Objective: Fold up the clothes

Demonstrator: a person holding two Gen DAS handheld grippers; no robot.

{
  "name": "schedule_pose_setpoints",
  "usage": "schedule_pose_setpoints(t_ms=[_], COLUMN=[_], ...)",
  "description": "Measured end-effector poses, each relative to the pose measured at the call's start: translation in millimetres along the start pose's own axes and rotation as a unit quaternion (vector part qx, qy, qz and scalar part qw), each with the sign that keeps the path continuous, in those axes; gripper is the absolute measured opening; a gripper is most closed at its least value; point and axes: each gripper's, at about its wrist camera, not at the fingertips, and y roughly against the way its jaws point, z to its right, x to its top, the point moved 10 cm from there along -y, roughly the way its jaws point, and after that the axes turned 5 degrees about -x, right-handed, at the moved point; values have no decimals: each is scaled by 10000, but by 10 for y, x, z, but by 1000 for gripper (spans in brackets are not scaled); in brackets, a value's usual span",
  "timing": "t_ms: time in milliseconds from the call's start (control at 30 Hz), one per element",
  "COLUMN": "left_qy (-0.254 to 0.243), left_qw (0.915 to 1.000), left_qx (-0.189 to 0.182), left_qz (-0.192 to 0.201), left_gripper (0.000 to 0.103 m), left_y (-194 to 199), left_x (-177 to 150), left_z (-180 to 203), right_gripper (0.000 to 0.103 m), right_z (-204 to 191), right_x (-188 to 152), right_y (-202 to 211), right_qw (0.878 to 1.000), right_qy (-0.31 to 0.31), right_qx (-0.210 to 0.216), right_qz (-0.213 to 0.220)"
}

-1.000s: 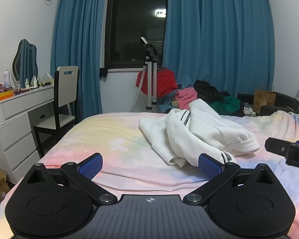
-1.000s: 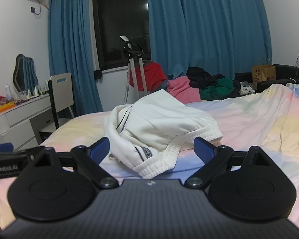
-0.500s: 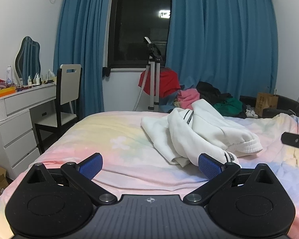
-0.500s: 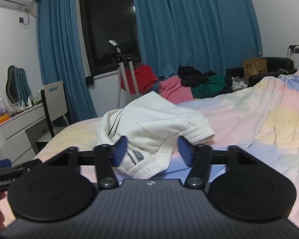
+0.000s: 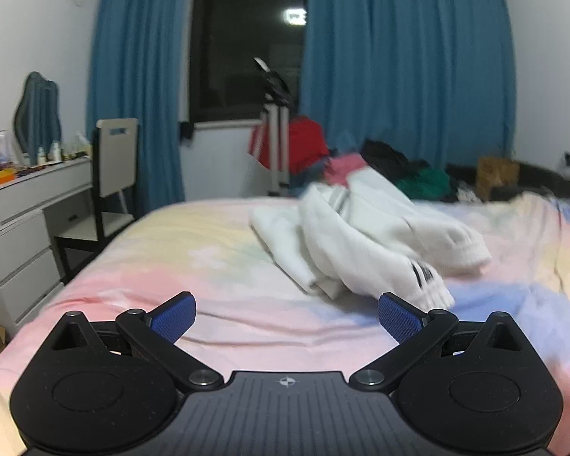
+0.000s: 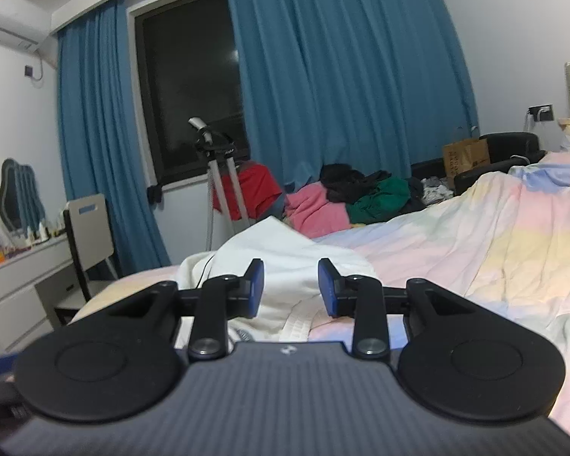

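A crumpled white garment [image 5: 364, 235] with dark trim lies in a heap on the pastel bedspread [image 5: 216, 258]. My left gripper [image 5: 287, 317] is wide open and empty, low over the bed, short of the heap, which lies ahead and to the right. In the right wrist view the same garment [image 6: 285, 262] sits just beyond my right gripper [image 6: 290, 288]. Its jaws are partly closed with a clear gap and hold nothing. The garment's ribbed hem [image 6: 296, 325] shows below the gap.
A white dresser [image 5: 22, 224] and chair [image 5: 114, 174] stand left of the bed. A tripod [image 5: 273, 129] and a pile of coloured clothes [image 6: 345, 201] lie past the bed's far edge, before blue curtains [image 5: 399, 76]. A paper bag [image 6: 465, 159] stands at the far right.
My right gripper's jaws have narrowed from wide open to a small gap and moved closer over the garment's hem. My left gripper stayed open and shifted slightly; the right gripper left its view.
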Motion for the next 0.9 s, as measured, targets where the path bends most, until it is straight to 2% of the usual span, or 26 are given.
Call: schedule_pose_setpoints(t_ms=[67, 200, 433, 633, 767, 800, 900], left_qy=[-214, -666, -1621, -2480, -3077, -3220, -3327], left_qw=[9997, 9974, 9860, 9683, 9512, 9459, 9378], left_qx=[-78, -101, -290, -255, 198, 399, 971], left_qz=[-126, -241, -262, -164, -79, 30, 188], left_gripper=[103, 103, 102, 102, 103, 103, 103], left_y=[-90, -282, -703, -1153, -1520, -1591, -1805], left_x=[-76, -178, -62, -103, -252, -262, -277], left_z=[104, 323, 857, 1382, 1634, 1676, 1724], right_gripper=[35, 35, 35, 35, 35, 35, 35], right_z=[48, 118, 532, 870, 921, 912, 914], right_x=[26, -29, -70, -252, -377, -390, -412], right_y=[3, -61, -191, -416, -514, -538, -587], right_qw=[10000, 9986, 9954, 9865, 9836, 9836, 9836], right_qy=[-21, -314, -619, -1004, -1033, -1004, -1005], right_qx=[-32, 223, -451, -886, -984, -994, -974], right_qz=[32, -375, -577, -947, -1105, -1124, -1138])
